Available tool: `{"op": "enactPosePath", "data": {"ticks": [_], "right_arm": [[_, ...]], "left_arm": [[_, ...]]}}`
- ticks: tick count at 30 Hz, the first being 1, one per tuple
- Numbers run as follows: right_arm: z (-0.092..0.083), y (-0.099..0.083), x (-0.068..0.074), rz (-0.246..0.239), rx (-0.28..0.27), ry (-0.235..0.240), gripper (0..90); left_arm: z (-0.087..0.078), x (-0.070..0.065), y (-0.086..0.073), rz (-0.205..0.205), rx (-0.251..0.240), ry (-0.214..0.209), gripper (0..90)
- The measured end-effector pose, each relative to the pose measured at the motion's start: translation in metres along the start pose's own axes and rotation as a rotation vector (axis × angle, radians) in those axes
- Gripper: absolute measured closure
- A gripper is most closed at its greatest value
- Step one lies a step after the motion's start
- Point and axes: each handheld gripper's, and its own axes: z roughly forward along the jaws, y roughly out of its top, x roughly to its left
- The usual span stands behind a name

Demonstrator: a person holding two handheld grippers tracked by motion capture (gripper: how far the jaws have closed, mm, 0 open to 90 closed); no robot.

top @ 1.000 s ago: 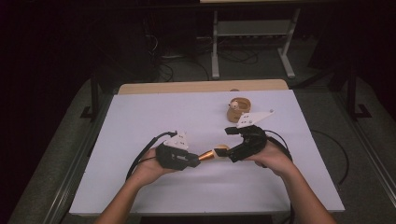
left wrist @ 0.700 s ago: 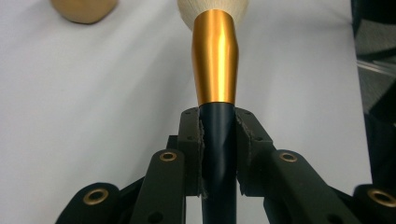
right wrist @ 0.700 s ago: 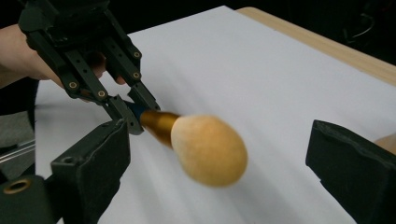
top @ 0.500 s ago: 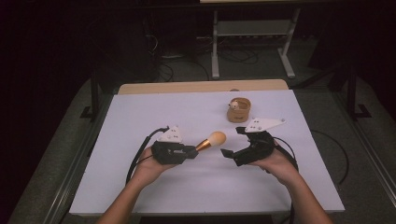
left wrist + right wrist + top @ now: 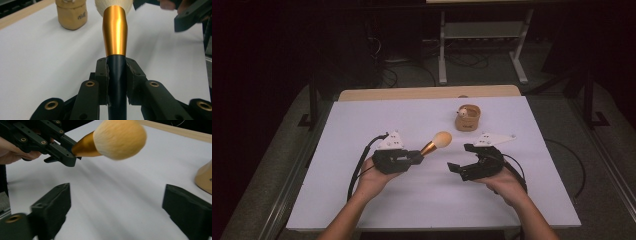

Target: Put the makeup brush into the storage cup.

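Observation:
A makeup brush [image 5: 439,141] with a dark handle, gold ferrule [image 5: 115,32] and a cream, fluffy head [image 5: 117,138] sticks out up and to the right from my left gripper [image 5: 416,157]. That gripper is shut on the dark handle [image 5: 117,72], which sits pinched between both pads. My right gripper [image 5: 460,157] is a short way right of the brush head and apart from it. Its jaws [image 5: 117,205] stand wide and have just been closing a little, with nothing between them.
A small tan pouch-like holder [image 5: 468,118] stands at the back right of the white table sheet [image 5: 362,200], also seen as the tan holder [image 5: 71,12]. Cables trail from both grippers. A metal stand and dark floor lie beyond the table's wooden far edge.
The right gripper, which was at the brush head a second ago, has drawn away to the right and slightly down. The brush stays in the left gripper, its head now free.

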Motion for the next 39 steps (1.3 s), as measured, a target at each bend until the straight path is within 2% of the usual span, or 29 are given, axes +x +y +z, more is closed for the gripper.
{"op": "enactPosePath", "data": {"ticks": [2, 8, 15, 25, 34, 39], "right_arm": [[0.002, 0.001, 0.002, 0.004, -0.007, 0.007, 12.7], [0.007, 0.0, 0.004, 0.028, -0.016, 0.031, 17.8], [0.012, 0.0, 0.004, 0.07, -0.029, 0.077, 28.8], [0.019, 0.002, 0.008, 0.079, -0.043, 0.137, 39.4], [0.021, 0.004, 0.01, 0.096, -0.063, 0.145, 43.1], [0.021, 0.005, 0.01, 0.11, -0.082, 0.145, 48.1]], "left_arm": [[0.0, 0.0, 0.0, -0.01, -0.009, 0.012, 74.4], [0.002, 0.0, 0.001, -0.022, -0.033, 0.006, 74.3], [0.004, -0.004, 0.002, -0.01, -0.047, 0.014, 74.3], [0.007, -0.008, 0.003, -0.006, -0.061, 0.0, 74.3], [0.01, -0.012, 0.003, -0.001, -0.065, -0.004, 74.3], [0.011, -0.013, 0.004, 0.001, -0.068, -0.004, 74.3]]}}
